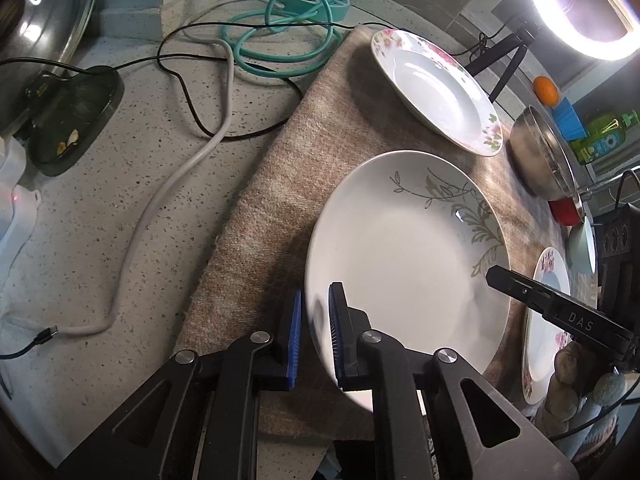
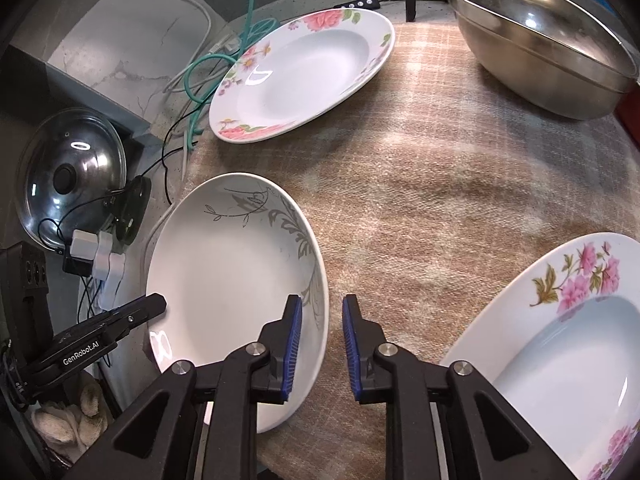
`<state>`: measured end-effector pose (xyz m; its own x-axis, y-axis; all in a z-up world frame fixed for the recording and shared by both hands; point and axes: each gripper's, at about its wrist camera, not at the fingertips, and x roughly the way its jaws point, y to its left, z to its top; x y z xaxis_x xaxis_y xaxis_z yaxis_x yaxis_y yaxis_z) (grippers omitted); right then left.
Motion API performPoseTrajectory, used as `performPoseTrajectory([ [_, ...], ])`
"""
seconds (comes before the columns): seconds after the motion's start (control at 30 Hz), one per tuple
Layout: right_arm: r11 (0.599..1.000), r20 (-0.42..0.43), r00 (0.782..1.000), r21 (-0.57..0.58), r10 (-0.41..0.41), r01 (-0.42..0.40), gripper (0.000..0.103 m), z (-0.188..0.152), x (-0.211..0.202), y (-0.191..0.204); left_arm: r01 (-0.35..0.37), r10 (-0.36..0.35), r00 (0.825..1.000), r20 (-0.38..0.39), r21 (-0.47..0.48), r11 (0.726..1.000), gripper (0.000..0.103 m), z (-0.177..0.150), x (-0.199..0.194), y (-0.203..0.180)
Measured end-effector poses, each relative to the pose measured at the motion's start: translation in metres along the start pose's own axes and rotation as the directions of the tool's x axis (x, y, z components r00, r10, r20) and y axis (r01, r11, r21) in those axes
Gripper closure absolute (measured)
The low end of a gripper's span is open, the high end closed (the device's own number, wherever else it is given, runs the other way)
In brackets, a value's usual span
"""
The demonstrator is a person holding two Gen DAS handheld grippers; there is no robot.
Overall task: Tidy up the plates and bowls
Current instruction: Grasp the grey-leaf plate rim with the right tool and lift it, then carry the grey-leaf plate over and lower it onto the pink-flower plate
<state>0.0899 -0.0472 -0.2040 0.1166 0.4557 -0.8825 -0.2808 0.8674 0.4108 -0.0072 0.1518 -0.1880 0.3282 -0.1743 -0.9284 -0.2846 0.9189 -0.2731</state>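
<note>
Left gripper (image 1: 314, 334) straddles the near rim of the grey-leaf plate (image 1: 404, 248), pads narrow, though whether they pinch it is hard to tell. Right gripper (image 2: 322, 348) hangs half-open over the woven mat (image 2: 440, 208), right of that plate, holding nothing.
</note>
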Motion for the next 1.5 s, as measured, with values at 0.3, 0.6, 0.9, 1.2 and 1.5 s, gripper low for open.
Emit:
performPoseTrajectory([
  [0.3, 1.000, 0.001, 1.000, -0.013, -0.013, 0.013, 0.093, -0.001, 0.000, 0.004, -0.007, 0.007, 1.000, 0.003, 0.004, 1.000, 0.092, 0.000, 0.000, -0.002],
  [0.6, 0.999, 0.014, 0.999, -0.011, -0.031, 0.031, 0.093, -0.002, -0.002, 0.005, 0.008, -0.008, 1.000, 0.008, -0.003, 1.000, 0.092, -0.001, -0.004, -0.003],
  [0.9, 1.000, 0.031, 0.999, -0.002, -0.024, 0.024, 0.093, -0.004, -0.015, 0.002, 0.015, -0.015, 0.999, 0.032, 0.015, 1.000, 0.092, 0.000, -0.015, -0.013],
  [1.2, 0.999, 0.065, 0.998, 0.029, -0.025, 0.023, 0.093, -0.011, -0.042, -0.011, 0.043, -0.047, 0.998, 0.051, 0.068, 0.997, 0.092, 0.003, -0.023, -0.040],
  [1.5, 0.996, 0.100, 0.994, 0.086, -0.046, 0.037, 0.093, -0.025, -0.074, -0.044, 0.081, -0.087, 0.996, 0.036, 0.145, 0.986, 0.092, -0.002, -0.021, -0.079],
])
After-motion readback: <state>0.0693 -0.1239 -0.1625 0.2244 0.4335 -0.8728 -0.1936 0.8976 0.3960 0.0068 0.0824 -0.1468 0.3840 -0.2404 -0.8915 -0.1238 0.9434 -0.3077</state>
